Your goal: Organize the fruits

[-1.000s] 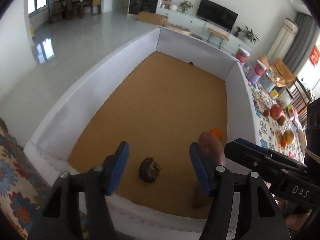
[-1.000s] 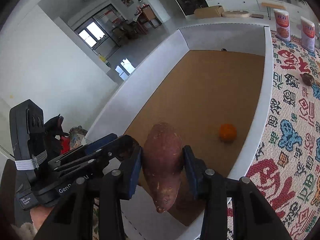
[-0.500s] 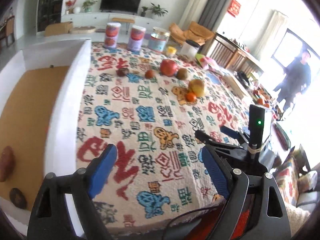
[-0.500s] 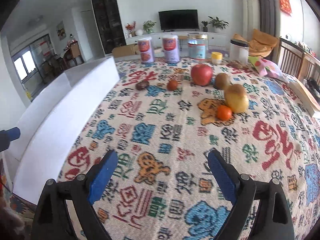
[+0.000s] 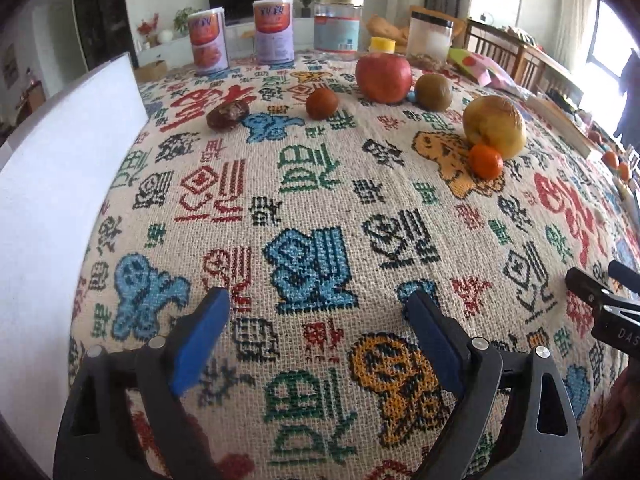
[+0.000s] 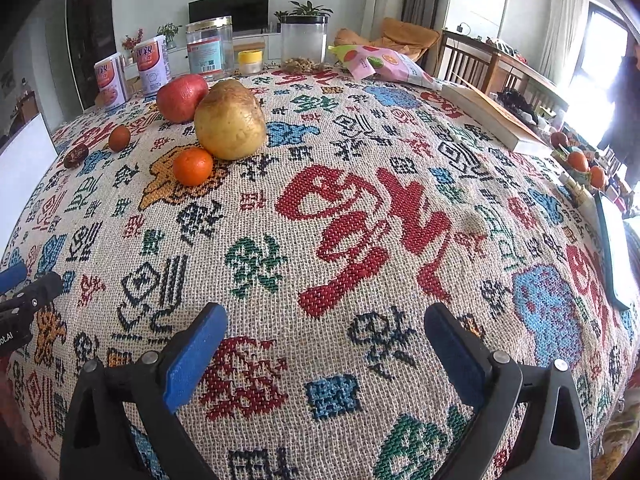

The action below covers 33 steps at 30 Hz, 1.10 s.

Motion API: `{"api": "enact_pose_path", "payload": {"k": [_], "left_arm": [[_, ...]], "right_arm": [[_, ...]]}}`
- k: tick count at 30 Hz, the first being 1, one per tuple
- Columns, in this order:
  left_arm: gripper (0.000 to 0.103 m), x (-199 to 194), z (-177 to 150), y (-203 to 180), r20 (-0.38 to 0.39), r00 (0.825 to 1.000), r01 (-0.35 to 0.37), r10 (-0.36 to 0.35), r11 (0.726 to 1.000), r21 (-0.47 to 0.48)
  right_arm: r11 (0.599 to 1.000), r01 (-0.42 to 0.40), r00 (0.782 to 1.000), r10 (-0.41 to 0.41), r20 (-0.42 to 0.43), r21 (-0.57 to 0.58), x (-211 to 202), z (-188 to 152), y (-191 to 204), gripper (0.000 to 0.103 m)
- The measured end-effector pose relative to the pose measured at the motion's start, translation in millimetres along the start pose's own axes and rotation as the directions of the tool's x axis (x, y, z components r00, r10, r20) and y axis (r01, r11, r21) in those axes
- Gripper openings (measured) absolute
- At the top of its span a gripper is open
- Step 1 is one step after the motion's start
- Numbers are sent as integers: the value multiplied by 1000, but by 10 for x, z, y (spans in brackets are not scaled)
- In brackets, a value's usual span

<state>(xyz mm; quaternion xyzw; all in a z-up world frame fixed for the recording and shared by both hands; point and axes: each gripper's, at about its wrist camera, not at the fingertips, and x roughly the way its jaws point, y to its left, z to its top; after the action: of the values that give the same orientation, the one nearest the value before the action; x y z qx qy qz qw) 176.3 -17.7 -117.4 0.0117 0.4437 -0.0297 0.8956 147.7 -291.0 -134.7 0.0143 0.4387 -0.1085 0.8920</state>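
Observation:
Fruits lie at the far side of the patterned tablecloth (image 5: 304, 184): a red apple (image 5: 384, 78), a kiwi (image 5: 434, 92), a yellow-brown potato-like fruit (image 6: 230, 120), a small orange (image 6: 193, 166), a small brown fruit (image 5: 322, 103) and a dark wrinkled one (image 5: 228, 114). My left gripper (image 5: 316, 304) hovers over the cloth well short of them, its jaws opening with nothing between them. My right gripper (image 6: 326, 316) hangs beside it to the right, jaws also opening and empty. The white wall of the box (image 5: 60, 184) stands at the left.
Two printed cans (image 5: 208, 42), glass jars (image 6: 304, 42) and a small yellow-lidded pot stand at the table's far edge. A snack bag (image 6: 384, 66), a book (image 6: 496, 120) and a dark flat screen (image 6: 612, 248) lie to the right. A person (image 6: 628, 112) stands by the window.
Both grippers swung right, out of the white box to over the tablecloth. The right one let go of the sweet potato, left in the box, and both jaws spread wider.

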Motion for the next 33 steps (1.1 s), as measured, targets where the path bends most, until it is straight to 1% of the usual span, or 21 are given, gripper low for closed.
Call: {"api": "enact_pose_path", "payload": {"k": [2, 3, 5, 33], "left_arm": [[94, 11, 4, -11, -4, 1000, -3, 3, 1000, 3], [95, 15, 7, -13, -4, 1000, -4, 4, 1000, 4], [95, 37, 14, -15, -5, 1000, -4, 4, 1000, 3], [96, 63, 23, -22, -6, 1000, -7, 7, 1000, 3]], "right_arm": [[998, -36, 999, 37, -24, 47, 52, -14, -82, 103], [997, -44, 999, 45, -22, 57, 46, -24, -96, 103], [999, -31, 999, 32, -22, 45, 43, -25, -68, 103], [998, -41, 999, 42, -25, 54, 45, -27, -82, 103]]}}
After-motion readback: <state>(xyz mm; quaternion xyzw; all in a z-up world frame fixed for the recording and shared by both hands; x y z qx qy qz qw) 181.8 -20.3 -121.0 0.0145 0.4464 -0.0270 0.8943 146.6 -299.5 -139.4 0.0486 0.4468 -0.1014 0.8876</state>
